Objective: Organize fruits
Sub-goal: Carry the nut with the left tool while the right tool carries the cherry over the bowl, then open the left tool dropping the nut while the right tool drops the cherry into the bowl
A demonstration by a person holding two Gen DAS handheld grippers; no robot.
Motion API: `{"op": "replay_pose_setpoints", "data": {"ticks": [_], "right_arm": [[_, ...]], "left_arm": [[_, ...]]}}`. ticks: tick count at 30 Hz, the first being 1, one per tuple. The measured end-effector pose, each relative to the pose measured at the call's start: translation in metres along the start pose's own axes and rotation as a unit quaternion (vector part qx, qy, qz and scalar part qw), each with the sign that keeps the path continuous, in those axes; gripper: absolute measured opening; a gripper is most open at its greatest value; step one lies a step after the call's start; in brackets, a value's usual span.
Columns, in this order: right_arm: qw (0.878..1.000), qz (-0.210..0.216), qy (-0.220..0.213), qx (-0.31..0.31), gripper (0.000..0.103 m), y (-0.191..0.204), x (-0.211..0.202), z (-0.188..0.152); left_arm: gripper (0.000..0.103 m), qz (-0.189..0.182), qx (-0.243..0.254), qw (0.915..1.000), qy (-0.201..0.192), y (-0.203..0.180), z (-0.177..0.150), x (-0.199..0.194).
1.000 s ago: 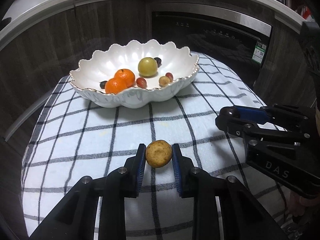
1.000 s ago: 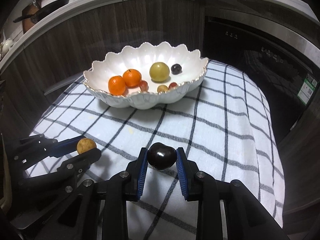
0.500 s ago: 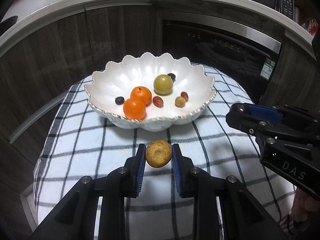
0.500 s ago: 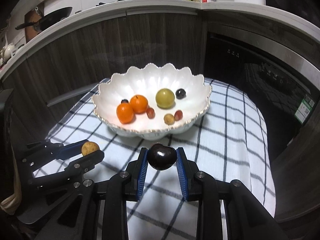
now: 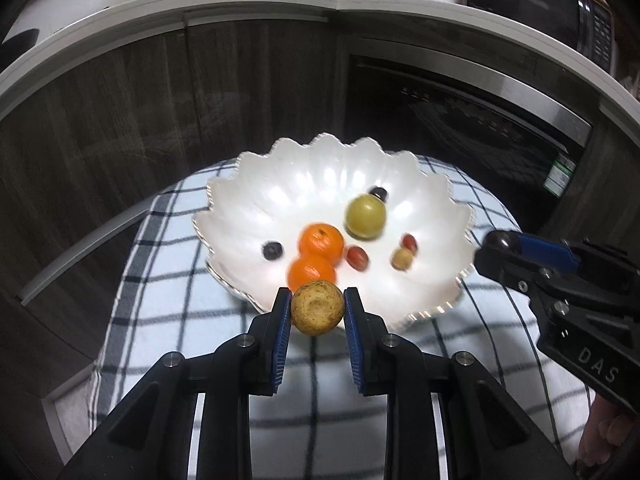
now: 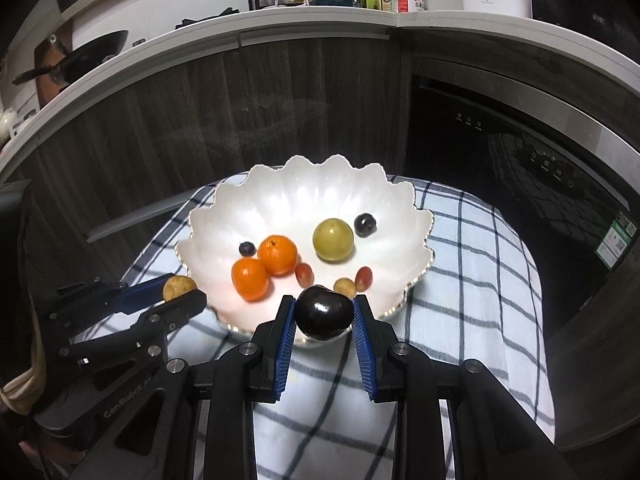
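My left gripper (image 5: 317, 309) is shut on a small tan round fruit (image 5: 317, 307), held in the air just before the near rim of a white scalloped bowl (image 5: 256, 200). My right gripper (image 6: 323, 314) is shut on a dark glossy plum (image 6: 323, 312), also raised at the bowl's (image 6: 416, 216) near rim. The bowl holds two oranges (image 6: 264, 264), a green round fruit (image 6: 333, 239), dark grapes (image 6: 365, 225) and small red grapes (image 6: 363, 278). Each gripper shows in the other's view: the right gripper (image 5: 496, 248) at the bowl's right side, the left gripper (image 6: 180, 292) with its tan fruit (image 6: 177, 286) at the left.
The bowl rests on a black-and-white checked cloth (image 6: 480, 280) over a small table. Dark wood cabinet fronts (image 6: 200, 112) and a dishwasher door (image 6: 520, 152) stand close behind. A white counter (image 6: 360, 20) above carries bottles and jars. A person's fingers (image 5: 604, 432) show at the lower right.
Both grippers have risen and moved toward the bowl, each keeping its fruit. The bowl now sits lower and nearer in both views, just beyond the fingertips.
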State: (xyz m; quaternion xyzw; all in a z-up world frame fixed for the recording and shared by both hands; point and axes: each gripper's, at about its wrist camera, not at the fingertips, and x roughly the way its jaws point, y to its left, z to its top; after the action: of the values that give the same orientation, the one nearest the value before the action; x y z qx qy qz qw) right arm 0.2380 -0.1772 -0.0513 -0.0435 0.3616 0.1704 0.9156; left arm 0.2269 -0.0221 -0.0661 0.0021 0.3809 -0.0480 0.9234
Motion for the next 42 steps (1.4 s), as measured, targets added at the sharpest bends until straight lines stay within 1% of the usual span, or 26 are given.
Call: {"op": "replay_pose_setpoints", "data": {"ticks": [6,10,12,16,20,24,30,31,32,33,35,37,39,41,42], "right_arm": [[1.0,-0.01,0.014,0.014,0.03,0.002,0.018,0.011],[0.999,-0.015,0.026,0.028,0.03,0.003,0.03,0.017],[0.999,-0.017,0.033,0.037,0.03,0.002,0.037,0.019],[0.997,-0.021,0.048,0.051,0.03,0.001,0.047,0.021],[0.997,-0.025,0.059,0.053,0.03,0.002,0.054,0.021],[0.996,-0.028,0.069,0.054,0.03,0.004,0.06,0.021],[0.995,-0.029,0.074,0.054,0.03,0.007,0.062,0.022],[0.995,-0.028,0.075,0.055,0.03,0.006,0.062,0.022],[0.995,-0.027,0.075,0.056,0.03,0.006,0.062,0.023],[0.995,-0.029,0.075,0.057,0.03,0.006,0.062,0.023],[0.995,-0.036,0.074,0.054,0.031,0.006,0.061,0.025],[0.995,-0.041,0.072,0.049,0.036,0.007,0.059,0.027],[0.995,-0.05,0.067,0.048,0.056,0.007,0.056,0.029],[0.995,-0.058,0.056,0.05,0.066,0.007,0.051,0.031],[0.995,-0.062,0.054,0.05,0.068,0.008,0.05,0.032]], "left_arm": [[0.026,0.009,-0.006,0.9999,-0.009,0.017,0.019,0.012],[0.027,0.006,-0.005,1.0,-0.006,0.025,0.031,0.023],[0.027,0.012,-0.004,0.9999,-0.007,0.029,0.035,0.028],[0.027,0.018,0.011,0.9997,-0.014,0.032,0.044,0.037],[0.027,0.014,0.009,0.9999,-0.002,0.036,0.051,0.049],[0.027,0.016,0.006,0.9998,0.015,0.04,0.05,0.06],[0.027,0.015,0.001,0.9995,0.029,0.041,0.047,0.067],[0.03,0.012,0.001,0.9995,0.03,0.042,0.047,0.067],[0.037,0.009,-0.001,0.9995,0.03,0.043,0.047,0.066],[0.041,0.01,-0.005,0.9996,0.026,0.044,0.047,0.064],[0.054,0.014,-0.009,0.9997,0.017,0.045,0.047,0.059],[0.057,0.016,-0.012,0.9997,0.012,0.047,0.048,0.056],[0.058,0.013,-0.015,0.9997,0.012,0.048,0.048,0.054],[0.062,0.012,-0.018,0.9997,0.012,0.049,0.048,0.051],[0.063,0.012,-0.02,0.9997,0.012,0.05,0.048,0.05]]}}
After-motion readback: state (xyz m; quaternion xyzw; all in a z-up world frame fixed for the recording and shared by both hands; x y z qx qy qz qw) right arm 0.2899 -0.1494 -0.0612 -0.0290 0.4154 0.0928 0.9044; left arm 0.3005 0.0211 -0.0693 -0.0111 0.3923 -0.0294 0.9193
